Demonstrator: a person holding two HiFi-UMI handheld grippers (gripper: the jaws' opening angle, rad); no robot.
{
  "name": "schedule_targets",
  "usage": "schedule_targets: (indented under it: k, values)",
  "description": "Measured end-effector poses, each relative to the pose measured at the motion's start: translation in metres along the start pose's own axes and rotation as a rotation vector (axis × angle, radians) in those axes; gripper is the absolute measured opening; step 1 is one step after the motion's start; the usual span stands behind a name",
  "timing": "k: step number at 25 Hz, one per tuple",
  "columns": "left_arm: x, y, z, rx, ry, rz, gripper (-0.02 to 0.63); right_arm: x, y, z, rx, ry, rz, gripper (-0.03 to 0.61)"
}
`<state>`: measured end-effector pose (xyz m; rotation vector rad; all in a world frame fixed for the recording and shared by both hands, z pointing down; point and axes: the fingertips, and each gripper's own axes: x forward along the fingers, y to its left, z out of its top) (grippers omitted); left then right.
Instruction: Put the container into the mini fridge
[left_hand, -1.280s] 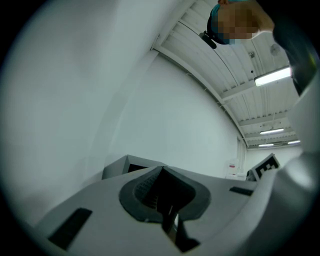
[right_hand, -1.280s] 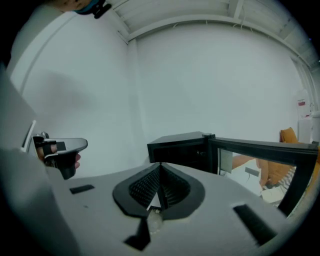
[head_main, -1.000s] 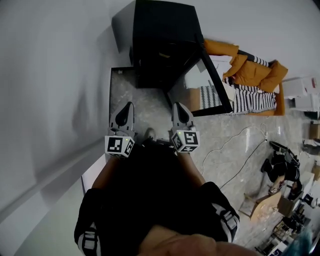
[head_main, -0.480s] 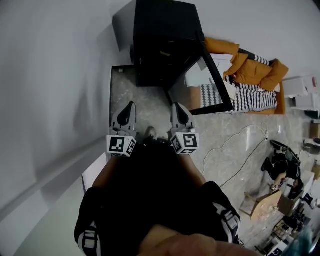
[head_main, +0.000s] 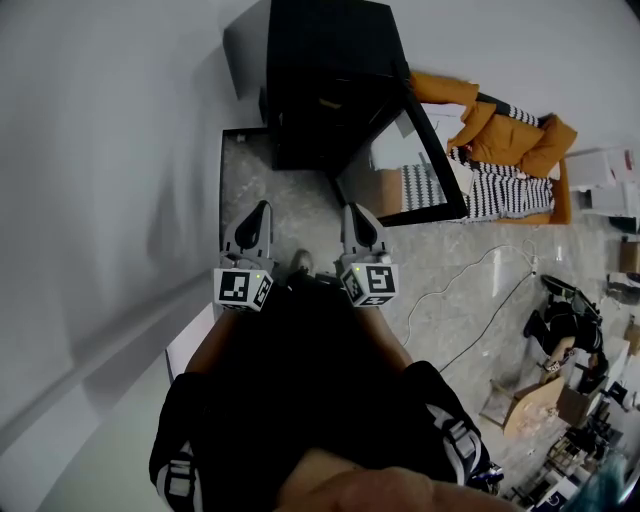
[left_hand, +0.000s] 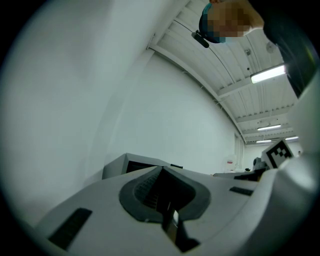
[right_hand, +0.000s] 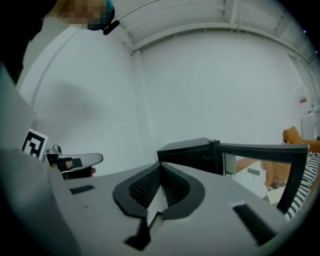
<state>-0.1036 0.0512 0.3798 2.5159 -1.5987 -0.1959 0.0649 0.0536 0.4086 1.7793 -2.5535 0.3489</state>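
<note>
Short of the mini fridge (head_main: 330, 80), left gripper (head_main: 262, 208) and right gripper (head_main: 352, 211) closed, apparently empty; could clip its outswung door (head_main: 412, 178) reaching in.

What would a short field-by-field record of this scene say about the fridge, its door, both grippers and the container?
Fridge: black mini fridge stands on the stone floor, near the white wall
Door: door is swung open, to the right in the head view
Left gripper: left gripper has its jaws together with nothing between them
Right gripper: right gripper has its jaws together with nothing between them
Container: not seen in any view
Beyond the door: orange jacket and striped cloth
</note>
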Motion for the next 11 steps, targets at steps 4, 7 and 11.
schedule_targets:
  k: [4,7,11]
  values:
    - [-0.0013,-0.0003,0.0009,0.000,0.005,0.001,0.005,-0.0027,0.0022,0.0012,-0.002,-0.001,0.001,0.002]
    - [-0.0024,-0.0001,-0.0010,0.004,-0.001,-0.007,0.005,-0.0030,0.0038,0.0035,-0.010,-0.006,0.003,0.003]
    - [-0.0039,0.0022,-0.0011,-0.009,-0.007,-0.007,0.005,-0.0024,0.0066,0.0059,-0.024,-0.006,0.000,0.002]
